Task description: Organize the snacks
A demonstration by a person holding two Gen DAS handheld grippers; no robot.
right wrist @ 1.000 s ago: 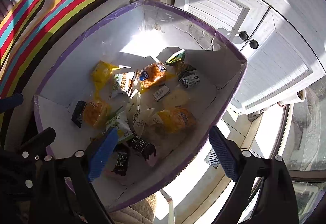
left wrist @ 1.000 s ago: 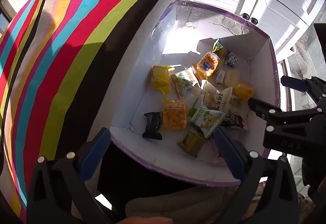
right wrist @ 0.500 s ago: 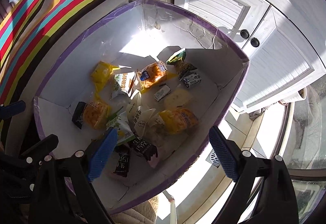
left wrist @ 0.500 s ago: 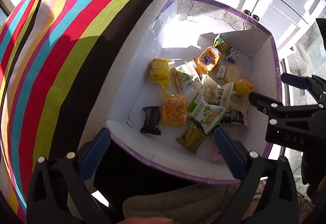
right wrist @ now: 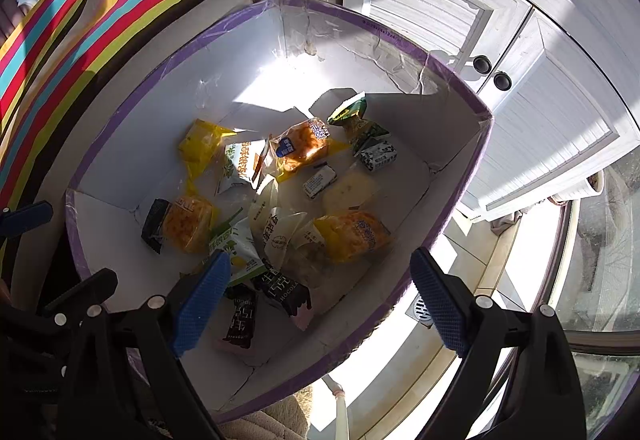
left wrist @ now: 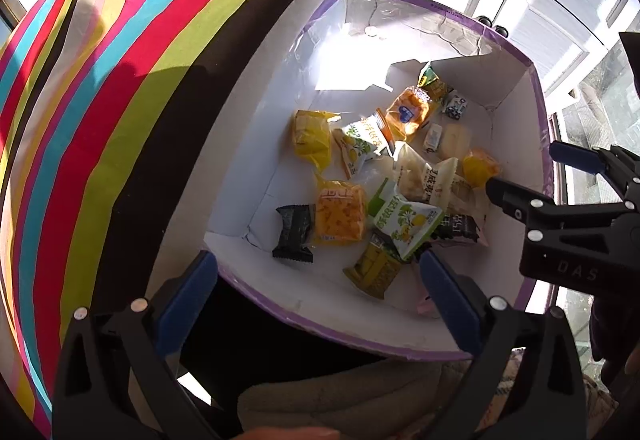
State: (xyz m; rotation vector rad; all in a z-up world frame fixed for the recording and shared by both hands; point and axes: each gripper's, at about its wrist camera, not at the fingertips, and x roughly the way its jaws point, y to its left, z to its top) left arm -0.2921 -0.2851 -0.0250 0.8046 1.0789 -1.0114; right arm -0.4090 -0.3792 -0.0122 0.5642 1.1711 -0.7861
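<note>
Left wrist view: the left claw [left wrist: 316,298] is spread wide, its blue pads apart and holding nothing. It hovers over the near rim of the white box [left wrist: 332,324] with purple edging, touching neither rim nor contents. The snacks [left wrist: 400,180] lie loose on the box floor, bunched toward the centre and right. A black packet [left wrist: 293,231] sits nearest the left wall, just beside an orange packet [left wrist: 341,215]. A green-and-white packet [left wrist: 408,222] overlaps its neighbours, and an olive packet [left wrist: 374,268] lies close to the near wall. The floor along the left wall and the sunlit far corner is bare. To the left of the box hangs a striped cloth [left wrist: 120,80]. The right claw [left wrist: 520,176] enters from the right, above the right rim, its two prongs parted and empty.

Right wrist view: the right claw [right wrist: 320,290] is likewise spread, blue pads well apart, gripping nothing. Its left pad overlaps the green-and-white packet [right wrist: 236,244] in view; contact cannot be told. Dark chocolate packets [right wrist: 280,290] lie between the pads by the near wall. An orange bun packet [right wrist: 302,146] rests toward the far side. Beyond the box's right rim stand white cabinet doors [right wrist: 460,20], with a floor drain [right wrist: 422,310] below the near right corner
</note>
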